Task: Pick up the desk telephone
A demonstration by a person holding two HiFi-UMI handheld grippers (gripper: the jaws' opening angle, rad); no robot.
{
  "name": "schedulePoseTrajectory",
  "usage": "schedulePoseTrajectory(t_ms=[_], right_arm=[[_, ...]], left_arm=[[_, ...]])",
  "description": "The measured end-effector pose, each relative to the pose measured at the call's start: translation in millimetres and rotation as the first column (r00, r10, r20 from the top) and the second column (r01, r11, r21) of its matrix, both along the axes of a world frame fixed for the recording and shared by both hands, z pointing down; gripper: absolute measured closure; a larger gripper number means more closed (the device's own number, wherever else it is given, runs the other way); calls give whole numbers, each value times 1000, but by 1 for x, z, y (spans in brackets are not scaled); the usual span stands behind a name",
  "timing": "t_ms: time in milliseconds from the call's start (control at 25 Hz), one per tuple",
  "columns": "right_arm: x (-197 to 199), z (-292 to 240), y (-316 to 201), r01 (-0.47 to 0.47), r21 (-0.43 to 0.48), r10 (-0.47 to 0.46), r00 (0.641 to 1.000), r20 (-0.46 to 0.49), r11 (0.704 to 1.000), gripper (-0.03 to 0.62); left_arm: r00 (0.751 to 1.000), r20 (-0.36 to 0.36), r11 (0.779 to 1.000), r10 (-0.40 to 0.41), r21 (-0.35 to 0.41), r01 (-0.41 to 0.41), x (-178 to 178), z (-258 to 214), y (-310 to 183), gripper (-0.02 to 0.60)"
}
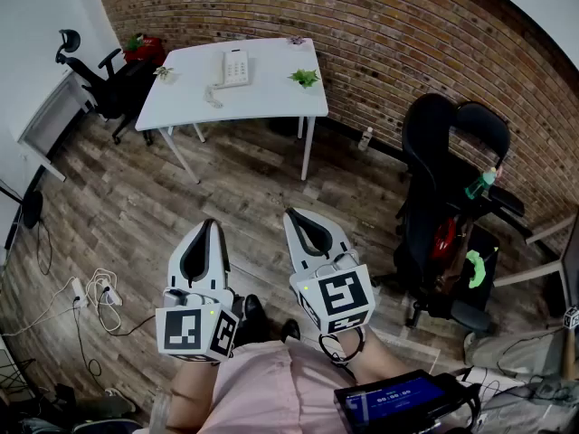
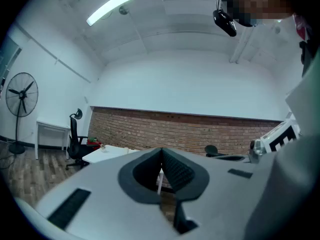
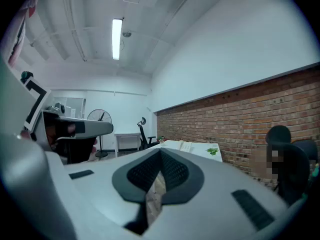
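Observation:
A white desk telephone [image 1: 234, 67] lies on the white table [image 1: 262, 98] by the brick wall, far ahead of me; its handset [image 1: 212, 97] lies off it, toward the table's front. The telephone [image 3: 191, 146] shows small in the right gripper view. My left gripper [image 1: 210, 227] and right gripper [image 1: 294, 215] are held close to my body, side by side above the wooden floor, both shut with nothing between the jaws. The left gripper [image 2: 161, 151] points level toward the table [image 2: 107, 153]. The right gripper [image 3: 160, 153] aims slightly downward.
A small green plant [image 1: 305, 78] and another small plant [image 1: 164, 73] stand on the table. A black office chair [image 1: 95, 70] sits left of the table; a second black chair [image 1: 448, 197] with bags stands at the right. Cables and a power strip [image 1: 95, 289] lie on the floor at the left.

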State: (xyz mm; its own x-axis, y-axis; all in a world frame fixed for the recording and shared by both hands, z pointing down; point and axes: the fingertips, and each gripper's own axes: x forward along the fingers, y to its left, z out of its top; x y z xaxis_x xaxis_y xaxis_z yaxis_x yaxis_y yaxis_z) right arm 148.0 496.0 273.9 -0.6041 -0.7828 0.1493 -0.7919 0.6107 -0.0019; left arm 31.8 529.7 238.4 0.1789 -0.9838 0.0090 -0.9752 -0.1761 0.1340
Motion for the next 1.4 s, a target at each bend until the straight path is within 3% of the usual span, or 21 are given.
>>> schedulePoseTrajectory(t_ms=[320, 480, 520, 560, 1000, 1400], right_arm=[[3, -4, 1, 8, -1, -8, 1000, 2, 1000, 597], [11, -7, -3, -19, 8, 19, 999, 44, 1000, 595], [11, -8, -4, -16, 5, 16, 999, 48, 1000, 441], [11, -9, -6, -12, 5, 12, 999, 48, 1000, 365], [-7, 14, -51, -49, -15, 49, 999, -6, 999, 365], [-65, 35, -156, -85, -57, 83, 996, -34, 995, 358]], left_arm=[[1000, 6, 1000, -6, -8, 6, 4, -1, 2, 571], [996, -20, 996, -82, 23, 82, -3, -3, 5, 545], [995, -37, 996, -89, 26, 90, -5, -4, 5, 398], [995, -51, 996, -86, 26, 88, -6, -4, 4, 331], [993, -54, 995, -103, -18, 102, -39, 23, -29, 331], [996, -54, 996, -71, -52, 69, -102, 40, -144, 331]])
